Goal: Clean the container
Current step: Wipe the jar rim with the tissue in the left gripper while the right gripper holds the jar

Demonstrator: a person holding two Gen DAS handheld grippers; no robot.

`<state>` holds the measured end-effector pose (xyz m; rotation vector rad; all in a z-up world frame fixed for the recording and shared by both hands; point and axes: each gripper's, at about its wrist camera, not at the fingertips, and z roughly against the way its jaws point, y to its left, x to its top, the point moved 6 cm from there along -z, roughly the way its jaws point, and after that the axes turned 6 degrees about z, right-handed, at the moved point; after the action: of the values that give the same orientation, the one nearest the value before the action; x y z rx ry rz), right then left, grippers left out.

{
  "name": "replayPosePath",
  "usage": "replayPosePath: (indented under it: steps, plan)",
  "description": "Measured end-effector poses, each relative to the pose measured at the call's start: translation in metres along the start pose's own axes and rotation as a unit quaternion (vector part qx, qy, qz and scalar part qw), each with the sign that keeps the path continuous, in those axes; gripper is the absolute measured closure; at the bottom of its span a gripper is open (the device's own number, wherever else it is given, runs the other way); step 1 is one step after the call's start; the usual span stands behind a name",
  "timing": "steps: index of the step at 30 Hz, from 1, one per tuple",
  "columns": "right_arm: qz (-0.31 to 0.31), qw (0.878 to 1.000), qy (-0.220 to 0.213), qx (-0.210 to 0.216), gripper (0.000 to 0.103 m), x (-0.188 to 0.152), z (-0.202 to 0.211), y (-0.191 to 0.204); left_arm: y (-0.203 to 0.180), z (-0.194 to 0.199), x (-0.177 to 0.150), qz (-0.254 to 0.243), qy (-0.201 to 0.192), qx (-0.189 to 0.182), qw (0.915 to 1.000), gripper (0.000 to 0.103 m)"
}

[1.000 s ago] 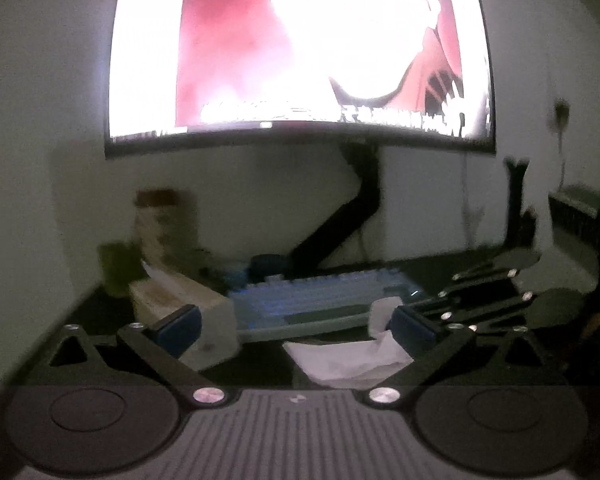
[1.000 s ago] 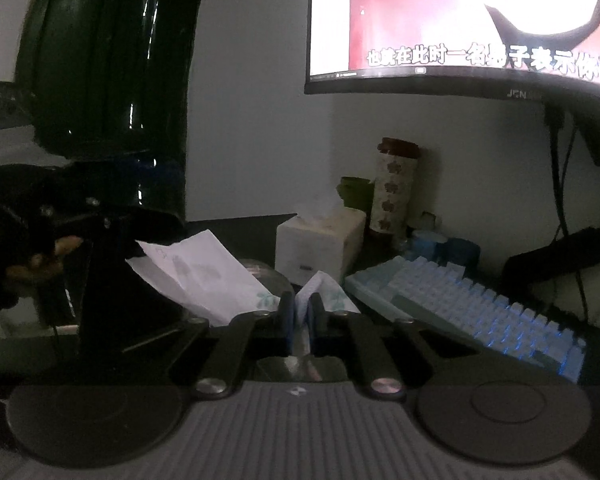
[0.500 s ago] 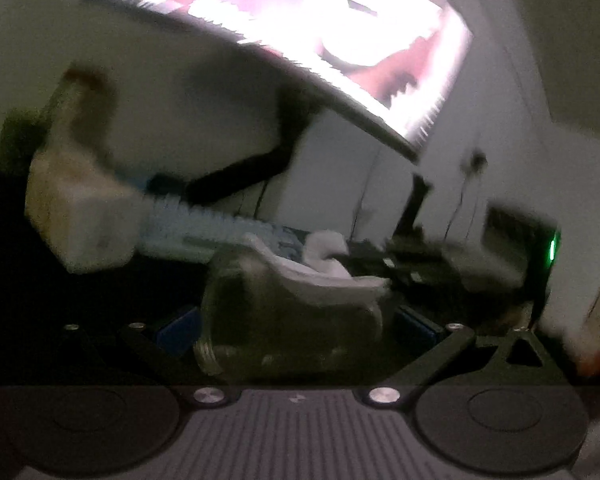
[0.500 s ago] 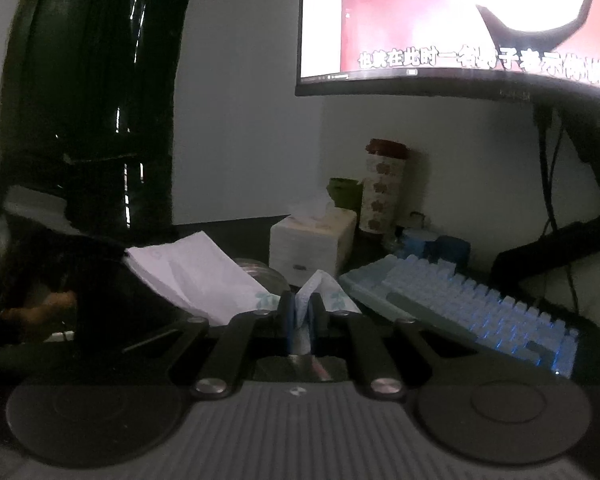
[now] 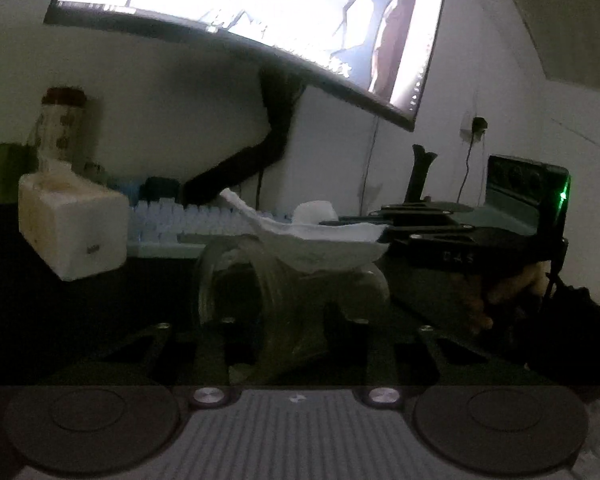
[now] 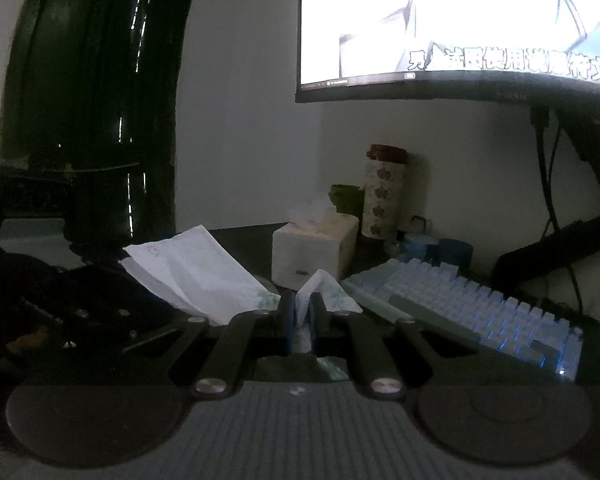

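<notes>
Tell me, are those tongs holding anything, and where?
Left tongs have just closed around a clear jar lying sideways, gripping its body. Right tongs pinch a tissue by a bunched edge.

The right tool [image 6: 302, 314] sits at lower centre of the frame, its jaws clamped on a white tissue [image 6: 204, 268] that spreads out to the left. Behind it on the dark worktop [image 6: 244, 240] stands a tissue box [image 6: 314, 250]. A backlit keyboard [image 6: 472, 308] lies at right. A lit monitor [image 6: 456, 24] fills the upper right. A patterned canister [image 6: 385, 192] stands against the wall.
</notes>
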<state>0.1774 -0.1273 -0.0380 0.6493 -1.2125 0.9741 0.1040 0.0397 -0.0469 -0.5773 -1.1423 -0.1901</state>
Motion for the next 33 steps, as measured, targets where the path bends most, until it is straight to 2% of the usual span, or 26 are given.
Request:
replayPosePath:
  steps: [1,4,9,12,16,20,25,28,33]
  plan:
    - [0.005,1.000,0.003,-0.003,0.093,0.001,0.001,0.001,-0.002,-0.001,0.000,0.005,-0.005,-0.002,1.0000,0.083]
    - [0.043,0.999,0.025,-0.007,0.093,0.002,0.009,0.009,-0.009,-0.005,-0.004,0.008,-0.014,0.021,0.9997,0.083]
    - [0.124,0.985,0.087,-0.078,0.093,-0.001,0.020,0.024,-0.028,-0.014,-0.014,-0.032,-0.003,0.048,0.9983,0.084]
    - [0.121,0.987,0.074,-0.080,0.093,-0.003,0.017,0.032,-0.032,-0.016,-0.018,-0.039,-0.014,0.056,0.9976,0.084]
    - [0.097,0.991,0.046,-0.075,0.093,0.001,0.002,0.034,-0.023,-0.018,-0.013,0.004,-0.027,0.072,0.9971,0.084]
    - [0.077,0.995,0.034,-0.062,0.093,0.004,-0.008,0.029,-0.016,-0.018,-0.010,0.023,-0.036,0.080,0.9959,0.084]
    - [0.018,0.994,0.047,-0.098,0.093,-0.002,-0.010,-0.006,-0.012,-0.020,-0.011,0.037,-0.032,0.087,0.9950,0.084]
    - [0.015,0.991,0.050,-0.121,0.092,-0.004,-0.010,-0.008,-0.013,-0.022,-0.013,0.033,-0.031,0.095,0.9945,0.084]
    - [0.034,0.996,0.034,-0.075,0.092,0.007,-0.018,0.023,-0.012,-0.023,-0.013,0.035,-0.032,0.099,0.9939,0.084]
